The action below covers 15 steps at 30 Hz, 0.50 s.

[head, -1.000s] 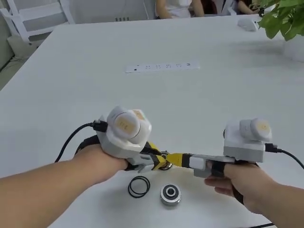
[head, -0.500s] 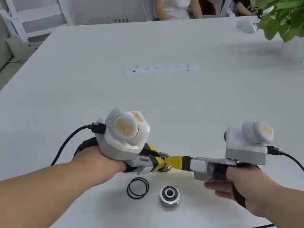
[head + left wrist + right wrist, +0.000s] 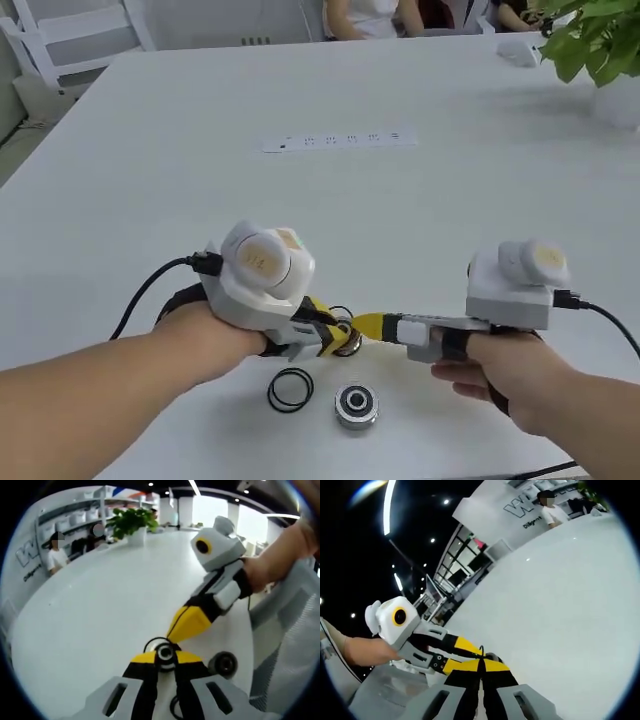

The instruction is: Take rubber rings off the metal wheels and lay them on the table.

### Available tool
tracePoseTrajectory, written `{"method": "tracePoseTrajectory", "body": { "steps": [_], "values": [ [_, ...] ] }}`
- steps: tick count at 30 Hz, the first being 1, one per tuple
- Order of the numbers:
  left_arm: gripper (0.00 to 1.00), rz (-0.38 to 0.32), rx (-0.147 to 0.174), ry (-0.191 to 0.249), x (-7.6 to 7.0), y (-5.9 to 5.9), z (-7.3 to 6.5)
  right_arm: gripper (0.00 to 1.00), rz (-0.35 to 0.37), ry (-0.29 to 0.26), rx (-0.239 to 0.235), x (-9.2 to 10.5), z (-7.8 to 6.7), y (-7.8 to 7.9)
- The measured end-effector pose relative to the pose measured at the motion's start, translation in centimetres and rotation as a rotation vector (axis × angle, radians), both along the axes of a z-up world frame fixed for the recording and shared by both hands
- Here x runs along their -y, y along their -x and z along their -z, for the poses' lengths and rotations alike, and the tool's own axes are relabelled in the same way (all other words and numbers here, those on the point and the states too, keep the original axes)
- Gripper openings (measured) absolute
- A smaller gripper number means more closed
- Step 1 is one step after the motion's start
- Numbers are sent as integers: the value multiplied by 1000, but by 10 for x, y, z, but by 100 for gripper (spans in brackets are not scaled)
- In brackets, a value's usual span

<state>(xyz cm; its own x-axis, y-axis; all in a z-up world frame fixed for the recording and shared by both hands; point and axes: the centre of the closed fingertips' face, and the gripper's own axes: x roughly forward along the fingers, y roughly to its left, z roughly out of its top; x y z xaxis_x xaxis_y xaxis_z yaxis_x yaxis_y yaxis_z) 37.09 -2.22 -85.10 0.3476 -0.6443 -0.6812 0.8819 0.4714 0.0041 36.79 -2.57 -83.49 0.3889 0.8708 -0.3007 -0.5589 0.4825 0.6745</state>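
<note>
Your left claw (image 3: 328, 338) is clamped on a small metal wheel (image 3: 165, 652), its yellow tips pressing the wheel from both sides, and you hold it just above the surface (image 3: 200, 150), close to the near edge. A thin black rubber ring (image 3: 154, 643) sits partly off that wheel, looping out past its rim on the side facing your other hand. Your right claw (image 3: 480, 666) comes in from the right, tip to tip with the left one; its jaws are pressed together on the rubber ring, and in the right gripper view a fine black line rises from between the yellow tips. On the surface below the claws, nearer to you, lie the loose rings (image 3: 291, 389), black and overlapping each other. Just to their right a second wheel (image 3: 356, 402) lies flat, apart from them. Toward the far edge a white power strip (image 3: 340, 141) lies along the middle of the surface, and a green plant (image 3: 598, 40) stands at the far right corner.
</note>
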Motion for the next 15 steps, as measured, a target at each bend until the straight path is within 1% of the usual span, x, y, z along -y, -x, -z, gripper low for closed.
{"method": "tracePoseTrajectory", "body": {
  "steps": [4,6,11,15],
  "values": [
    [13,7,10,3,0,1,0,0,-1,10,0,1,3,0],
    [13,7,9,5,0,1,-1,0,4,14,-2,4,5,-1],
    [14,1,-9,9,1,0,-1,0,7,14,-5,5,4,-1],
    [15,-6,-21,20,1,1,-3,0,-4,25,9,4,3,-1]
  ]
}}
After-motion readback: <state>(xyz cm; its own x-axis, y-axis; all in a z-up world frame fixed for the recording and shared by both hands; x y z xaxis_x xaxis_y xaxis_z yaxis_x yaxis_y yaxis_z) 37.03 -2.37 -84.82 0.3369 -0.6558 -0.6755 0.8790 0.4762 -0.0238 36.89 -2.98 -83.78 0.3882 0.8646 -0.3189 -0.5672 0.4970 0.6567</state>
